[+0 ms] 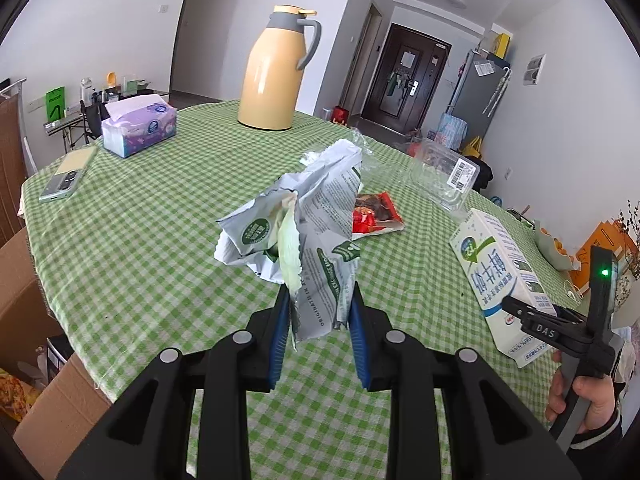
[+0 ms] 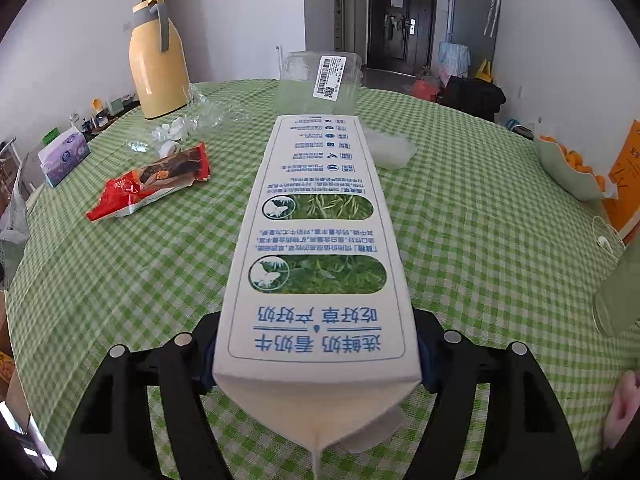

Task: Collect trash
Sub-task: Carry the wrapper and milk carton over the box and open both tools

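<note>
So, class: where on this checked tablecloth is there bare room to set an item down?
Free: the wide stretch between the phone, the tissue box and the crumpled bag, and the cloth right of the milk carton. Crowded: the red wrapper, clear plastic tray and yellow flask.

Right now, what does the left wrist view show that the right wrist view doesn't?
Left wrist only: the left tool gripping the crumpled wrapper, and a phone.
Right wrist only: the bowl of orange fruit.
Both: the milk carton in the right tool, red snack wrapper, clear plastic box, yellow jug, tissue box.
</note>
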